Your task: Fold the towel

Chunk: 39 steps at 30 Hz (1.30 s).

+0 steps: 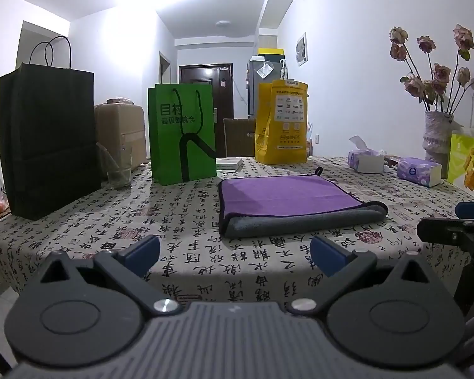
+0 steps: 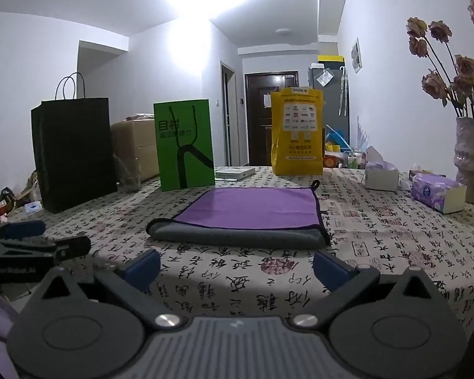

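Black bag: stands upright well to the left of the towel, at the table's left edge.
Glass: just right of the black bag, left of the towel and further back.
Green bag: upright behind the towel's left corner, near it but apart.
Left gripper: fingers spread wide, nothing between them; it hovers in front of the towel's near edge, not touching.
Towel: lies flat on the patterned tablecloth at mid-table, already doubled over, purple face up with grey showing at the near fold.
Towel's lie: the long axis runs left to right across the table; the rounded grey fold faces the grippers, and the hanging loop sits at the far right corner.
Towel's handling: judged soft, light and limp, likely to sag and drag on the cloth; not fragile or slippery.
Where to take hold: probably the two near corners at the fold, pinching both layers together, one gripper at each.
Yellow bag: upright behind the towel, well back from it.
Right gripper: fingers likewise spread apart and empty, short of the towel's near edge.
Tissue packs: right of the towel, well apart.
Vase of dried roses: far right of the towel, by the wall.
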{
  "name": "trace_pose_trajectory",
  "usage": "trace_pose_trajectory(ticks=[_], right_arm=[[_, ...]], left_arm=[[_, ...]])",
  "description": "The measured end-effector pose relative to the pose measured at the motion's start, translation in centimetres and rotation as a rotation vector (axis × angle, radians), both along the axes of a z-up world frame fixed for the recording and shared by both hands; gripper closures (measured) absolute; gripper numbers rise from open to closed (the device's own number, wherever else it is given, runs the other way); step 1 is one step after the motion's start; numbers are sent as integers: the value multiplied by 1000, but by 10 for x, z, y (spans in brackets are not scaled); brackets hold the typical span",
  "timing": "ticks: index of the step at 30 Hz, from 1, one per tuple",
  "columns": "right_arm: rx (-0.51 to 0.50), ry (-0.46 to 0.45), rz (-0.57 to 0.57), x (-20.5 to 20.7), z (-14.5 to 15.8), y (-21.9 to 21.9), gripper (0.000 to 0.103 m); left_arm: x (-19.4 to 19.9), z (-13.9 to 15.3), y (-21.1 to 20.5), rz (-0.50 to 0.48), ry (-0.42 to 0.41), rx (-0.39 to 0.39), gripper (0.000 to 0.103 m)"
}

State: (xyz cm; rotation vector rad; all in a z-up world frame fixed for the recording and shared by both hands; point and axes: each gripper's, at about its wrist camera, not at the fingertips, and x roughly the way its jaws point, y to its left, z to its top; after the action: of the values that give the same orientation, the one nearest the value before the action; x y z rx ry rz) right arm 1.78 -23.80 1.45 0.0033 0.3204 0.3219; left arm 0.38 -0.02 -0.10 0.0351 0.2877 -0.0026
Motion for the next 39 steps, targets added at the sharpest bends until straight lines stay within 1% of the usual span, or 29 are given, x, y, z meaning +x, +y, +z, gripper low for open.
trace_pose_trajectory(ticks=[39], right_arm=[[13,14,12,2,-3,3,0]], left_arm=[[-2,2,0,0,-4,-2,0]])
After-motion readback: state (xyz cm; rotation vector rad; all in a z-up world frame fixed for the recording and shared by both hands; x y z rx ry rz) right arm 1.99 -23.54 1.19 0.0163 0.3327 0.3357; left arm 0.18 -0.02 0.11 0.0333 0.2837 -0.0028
